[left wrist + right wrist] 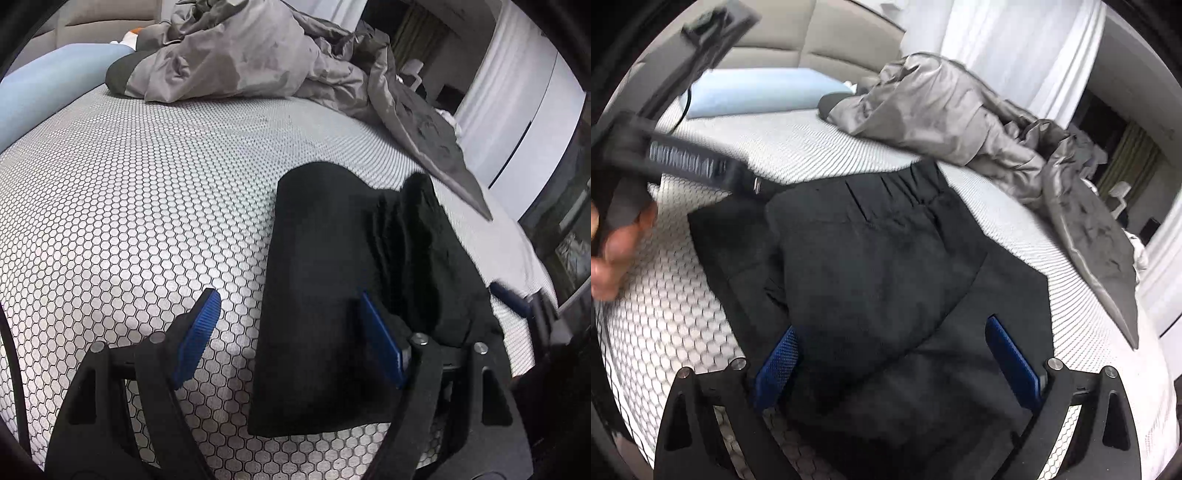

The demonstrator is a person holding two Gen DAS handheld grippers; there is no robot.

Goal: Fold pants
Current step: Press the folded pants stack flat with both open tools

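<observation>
Black pants (332, 266) lie folded on a bed with a white mattress (129, 192) printed with dark hexagons. In the left wrist view the pants form a long dark block running away from the camera, with a straight left edge and a bunched, wrinkled ridge along the right side. The left gripper (291, 332) hangs low over the near end of the pants with its jaws spread wide: one blue pad (199, 328) is over bare mattress just left of the pants, the other over the black cloth, and nothing is pinched between them. At the right edge of this view a blurred blue tip of the right gripper (511, 295) shows. In the right wrist view the right gripper (897, 365) is also spread wide above the pants (879, 258), both blue pads over the cloth without squeezing it; the pleated waist end lies farther away. At the left of that view a hand (617, 243) holds the blurred left gripper (690, 162). Beyond the pants lie a crumpled grey duvet (945, 107) and a pale blue pillow (757, 90), with white curtains (1008, 33) behind.
</observation>
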